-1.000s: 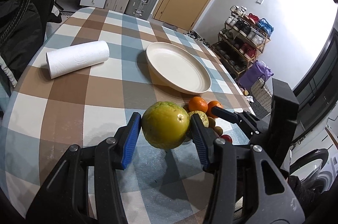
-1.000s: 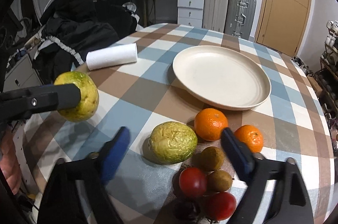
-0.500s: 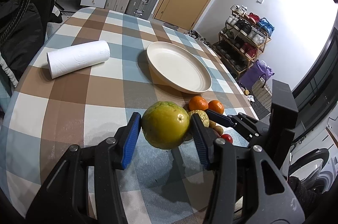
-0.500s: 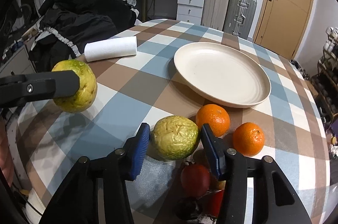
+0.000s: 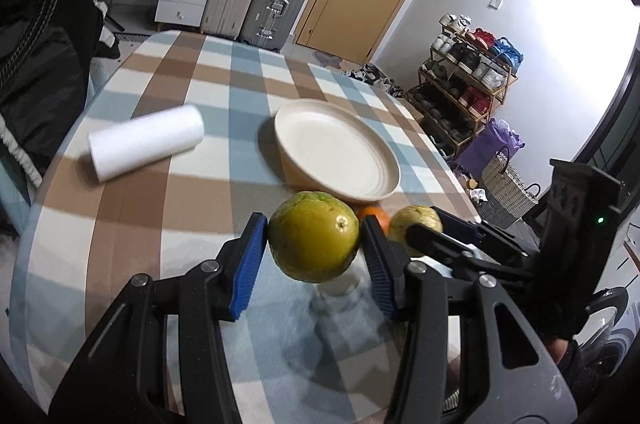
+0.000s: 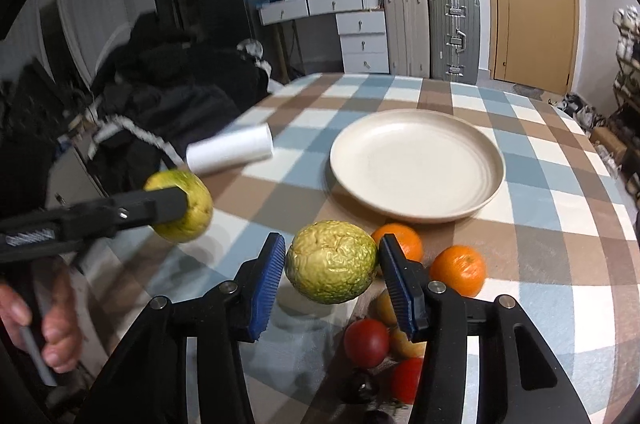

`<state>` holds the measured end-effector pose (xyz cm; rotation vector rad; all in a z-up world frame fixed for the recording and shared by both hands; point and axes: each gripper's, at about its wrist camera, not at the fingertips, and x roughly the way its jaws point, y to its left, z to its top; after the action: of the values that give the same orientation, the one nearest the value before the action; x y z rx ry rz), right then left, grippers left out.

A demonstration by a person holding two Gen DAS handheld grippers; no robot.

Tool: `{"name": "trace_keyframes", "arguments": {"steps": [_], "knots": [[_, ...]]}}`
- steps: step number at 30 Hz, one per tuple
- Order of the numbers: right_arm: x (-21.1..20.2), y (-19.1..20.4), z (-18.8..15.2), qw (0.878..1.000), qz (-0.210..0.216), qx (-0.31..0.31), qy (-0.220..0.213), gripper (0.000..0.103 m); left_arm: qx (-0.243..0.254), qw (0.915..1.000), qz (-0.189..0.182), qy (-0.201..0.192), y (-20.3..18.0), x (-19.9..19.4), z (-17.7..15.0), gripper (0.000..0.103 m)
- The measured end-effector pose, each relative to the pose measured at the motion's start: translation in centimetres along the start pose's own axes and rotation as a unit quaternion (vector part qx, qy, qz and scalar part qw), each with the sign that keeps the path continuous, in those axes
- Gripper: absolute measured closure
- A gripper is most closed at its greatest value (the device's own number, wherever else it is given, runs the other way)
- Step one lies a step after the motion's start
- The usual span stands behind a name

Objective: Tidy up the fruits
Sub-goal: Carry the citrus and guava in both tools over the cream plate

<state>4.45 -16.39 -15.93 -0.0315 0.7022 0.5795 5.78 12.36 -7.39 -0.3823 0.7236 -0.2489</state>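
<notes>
My left gripper (image 5: pixel 314 244) is shut on a smooth yellow-green citrus fruit (image 5: pixel 314 242) and holds it above the checked table; it also shows at the left of the right wrist view (image 6: pixel 182 208). My right gripper (image 6: pixel 332 264) is shut on a wrinkled yellow-green fruit (image 6: pixel 331 267), lifted off the table, also seen in the left wrist view (image 5: pixel 416 226). An empty cream plate (image 6: pixel 416 164) (image 5: pixel 336 152) lies beyond both. Two oranges (image 6: pixel 458 270) (image 6: pixel 400 244) and red tomatoes (image 6: pixel 366 342) lie on the table under the right gripper.
A white paper towel roll (image 5: pixel 146 146) (image 6: pixel 230 154) lies left of the plate. The round table's edge (image 5: pixel 24 264) curves at the left. Dark clothing (image 6: pixel 168 104) is piled beside the table. Suitcases (image 6: pixel 454 36) and drawers stand by the far wall.
My right gripper closed on the wrinkled fruit and lifted it off the table. The left gripper kept its fruit and rose slightly with it.
</notes>
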Motion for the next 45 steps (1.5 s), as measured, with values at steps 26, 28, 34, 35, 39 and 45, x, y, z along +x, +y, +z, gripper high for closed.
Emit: {"name": "trace_keyframes", "arguments": {"steps": [26,28,34,35,39,45], "knots": [[3.3,-13.7,12.4,0.99,0.104,0.09,-0.029,0.053,0.025,0.9974,0.02,0.064,-3.6,16.4,14.8,0.057],[5.0,-14.6,13.1,0.989,0.107,0.098,-0.02,0.053,0.027,0.9963,0.016,0.079,-3.3,18.6,15.3,0.057],[10.5,-17.4,13.9,0.984,0.122,0.126,0.011,0.053,0.023,0.9938,0.021,0.107,-2.2,24.2,15.8,0.057],[11.2,-17.6,13.8,0.984,0.123,0.13,0.015,0.053,0.022,0.9937,0.02,0.108,-2.0,24.8,15.8,0.057],[13.6,-18.5,13.6,0.982,0.126,0.138,0.033,0.053,0.014,0.9931,0.004,0.117,-1.2,26.8,15.8,0.057],[15.7,-19.2,13.3,0.981,0.123,0.144,0.044,0.053,0.013,0.9921,-0.007,0.124,-0.8,28.3,15.6,0.057]]}}
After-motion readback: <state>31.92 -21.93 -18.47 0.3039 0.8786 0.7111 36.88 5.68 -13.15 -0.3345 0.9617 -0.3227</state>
